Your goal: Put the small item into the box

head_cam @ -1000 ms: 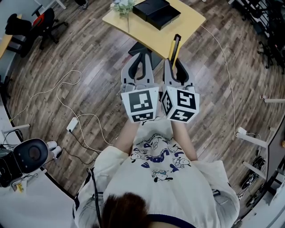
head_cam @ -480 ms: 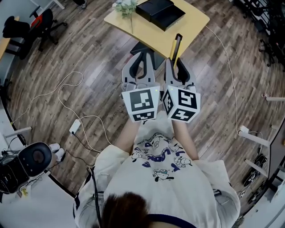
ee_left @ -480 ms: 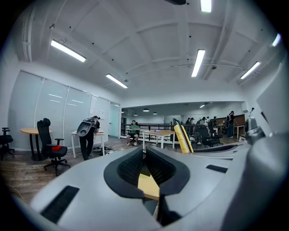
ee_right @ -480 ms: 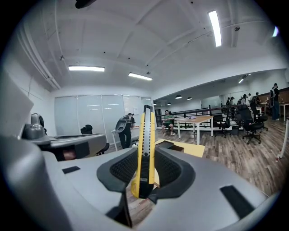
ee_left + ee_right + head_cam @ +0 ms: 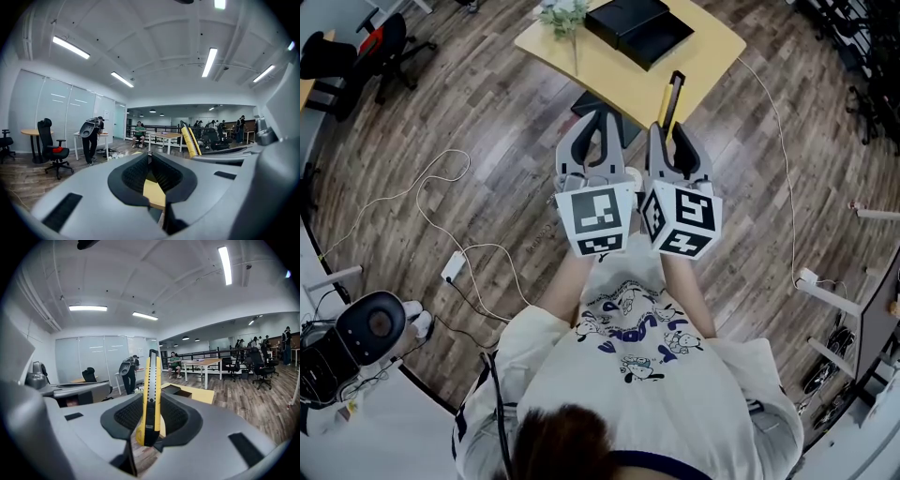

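A yellow and black utility knife (image 5: 672, 97) stands upright between the jaws of my right gripper (image 5: 673, 127), which is shut on it; the knife (image 5: 150, 394) fills the middle of the right gripper view. My left gripper (image 5: 600, 114) is beside it, shut with nothing held (image 5: 151, 161). Both grippers hover over the near edge of a light wooden table (image 5: 609, 70). An open black box (image 5: 639, 26) lies on the table's far part and also shows as the box (image 5: 180, 391) beyond the knife. From the left gripper view the knife (image 5: 190, 140) shows at the right.
A small potted plant (image 5: 562, 14) stands on the table left of the box. White cables and a power strip (image 5: 453, 266) lie on the wooden floor at the left. Office chairs (image 5: 389, 47), desks and several people (image 5: 93, 140) are farther off.
Almost nothing: the head view has shifted slightly, and both grippers keep the same pose with the knife still held.
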`<state>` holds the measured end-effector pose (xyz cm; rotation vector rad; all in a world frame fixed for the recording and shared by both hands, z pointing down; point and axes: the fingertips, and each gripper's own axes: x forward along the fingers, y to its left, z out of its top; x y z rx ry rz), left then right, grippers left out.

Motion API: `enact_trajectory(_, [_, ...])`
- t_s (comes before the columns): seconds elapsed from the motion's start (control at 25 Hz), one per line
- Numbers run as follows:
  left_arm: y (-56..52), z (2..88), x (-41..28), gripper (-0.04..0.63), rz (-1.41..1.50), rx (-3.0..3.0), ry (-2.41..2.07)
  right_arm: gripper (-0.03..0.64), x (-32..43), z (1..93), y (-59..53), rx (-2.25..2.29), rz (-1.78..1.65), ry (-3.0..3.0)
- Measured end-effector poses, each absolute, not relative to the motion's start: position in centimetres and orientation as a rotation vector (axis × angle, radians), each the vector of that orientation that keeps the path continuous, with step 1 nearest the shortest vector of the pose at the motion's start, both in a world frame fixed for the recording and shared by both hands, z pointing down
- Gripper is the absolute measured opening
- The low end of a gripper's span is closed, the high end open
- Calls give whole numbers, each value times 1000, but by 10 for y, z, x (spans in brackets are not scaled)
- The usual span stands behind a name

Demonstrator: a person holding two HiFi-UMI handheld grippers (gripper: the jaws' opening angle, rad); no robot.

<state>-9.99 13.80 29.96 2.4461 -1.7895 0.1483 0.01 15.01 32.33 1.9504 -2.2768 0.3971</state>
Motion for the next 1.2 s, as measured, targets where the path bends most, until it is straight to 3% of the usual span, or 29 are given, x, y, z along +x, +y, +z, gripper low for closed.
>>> enact_trajectory(1.2, [-88,291,-16,34,195,2390,-1893,121,87,319,-91,1862,450,-2359])
